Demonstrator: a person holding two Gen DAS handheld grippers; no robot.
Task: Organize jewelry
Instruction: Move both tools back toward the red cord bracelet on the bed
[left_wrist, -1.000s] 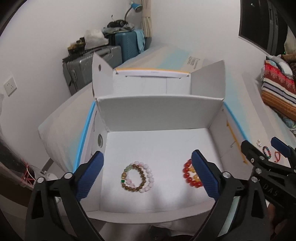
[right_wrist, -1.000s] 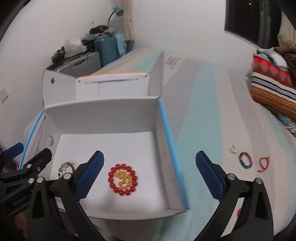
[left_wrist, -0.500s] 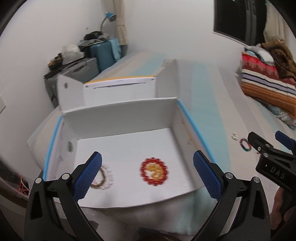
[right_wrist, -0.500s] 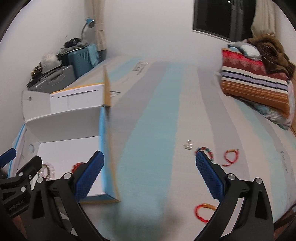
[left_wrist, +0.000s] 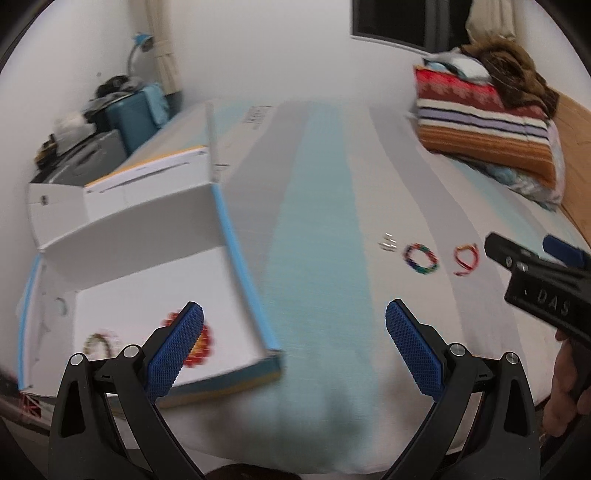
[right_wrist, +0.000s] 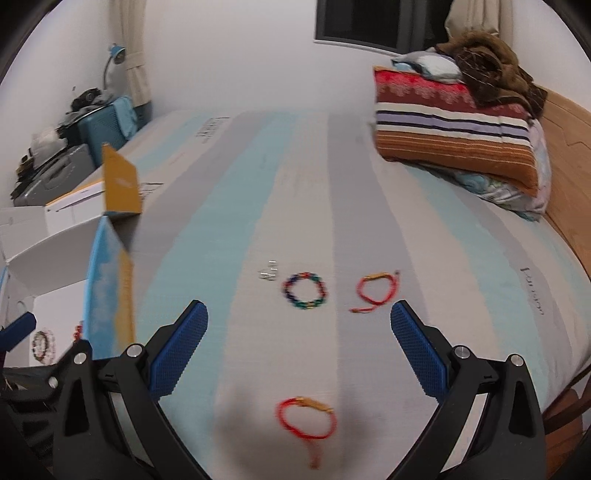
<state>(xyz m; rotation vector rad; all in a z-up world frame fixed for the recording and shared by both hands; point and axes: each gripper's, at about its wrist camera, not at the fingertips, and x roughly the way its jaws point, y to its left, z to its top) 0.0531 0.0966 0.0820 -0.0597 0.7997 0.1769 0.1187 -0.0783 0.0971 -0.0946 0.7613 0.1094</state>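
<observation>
An open white box (left_wrist: 147, 280) with blue edges lies on the bed at the left; it holds a red bead bracelet (left_wrist: 201, 345) and a pale bead bracelet (left_wrist: 96, 341). On the striped sheet lie a multicoloured bead bracelet (right_wrist: 305, 290), a red cord bracelet (right_wrist: 376, 291), a second red cord bracelet (right_wrist: 306, 419) close below my right gripper, and small silver pieces (right_wrist: 269, 274). My left gripper (left_wrist: 293, 347) is open and empty beside the box. My right gripper (right_wrist: 297, 343) is open and empty above the loose bracelets; it also shows in the left wrist view (left_wrist: 535, 273).
Folded striped blankets (right_wrist: 454, 129) are piled at the far right of the bed. Suitcases and clutter (left_wrist: 110, 122) stand against the wall behind the box. The box's side wall (right_wrist: 109, 288) stands up left of my right gripper. A wooden floor edge (right_wrist: 565, 155) runs along the right.
Both grippers have swung right, away from the box and toward the loose bracelets on the sheet. Both stay open and empty. The jewelry has not moved.
</observation>
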